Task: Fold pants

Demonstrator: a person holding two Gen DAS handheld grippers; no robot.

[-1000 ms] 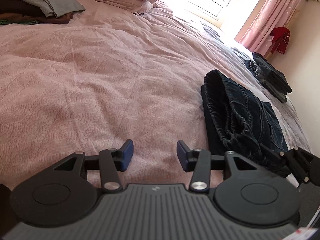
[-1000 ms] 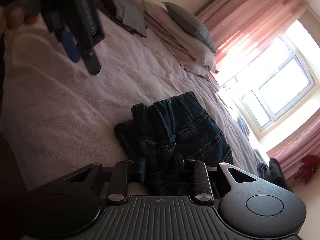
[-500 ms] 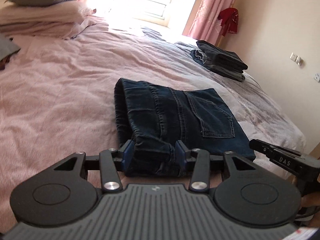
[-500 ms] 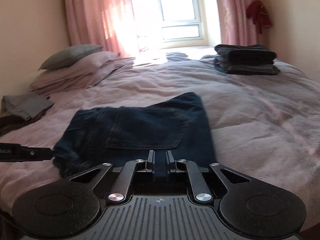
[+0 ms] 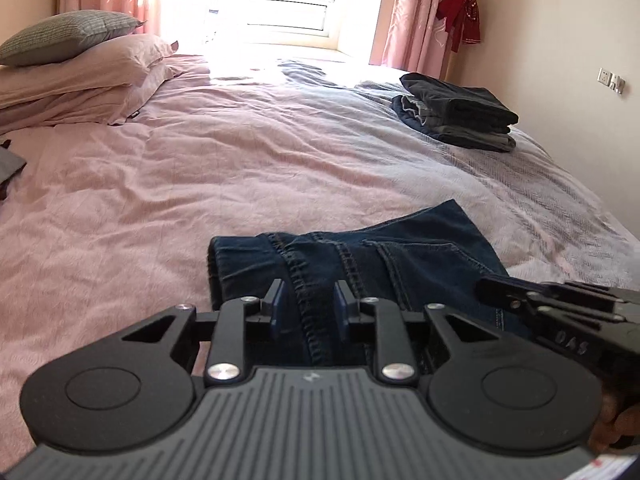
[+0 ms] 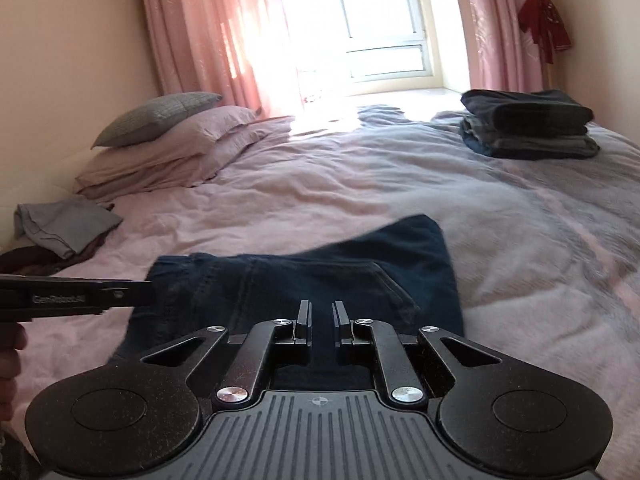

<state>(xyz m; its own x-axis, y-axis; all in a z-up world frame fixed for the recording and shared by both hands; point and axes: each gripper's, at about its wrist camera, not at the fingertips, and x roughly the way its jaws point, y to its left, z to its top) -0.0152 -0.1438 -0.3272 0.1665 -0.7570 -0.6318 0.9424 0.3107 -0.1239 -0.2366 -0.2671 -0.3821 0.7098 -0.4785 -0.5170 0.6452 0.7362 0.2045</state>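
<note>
A: Left gripper (image 5: 307,306) is closing, blue pads (image 5: 277,307) pressing the stitched edge of the jeans (image 5: 404,256); right gripper (image 6: 321,318) clenched on the denim (image 6: 304,280) at the near edge of the bed (image 5: 240,184).

B: The right view alone catches grey clothes (image 6: 66,222) far left.

A: Left view shows a wall socket (image 5: 605,76). Both show the folded stack (image 6: 528,128), pillows (image 6: 168,136), window (image 6: 380,20).
</note>
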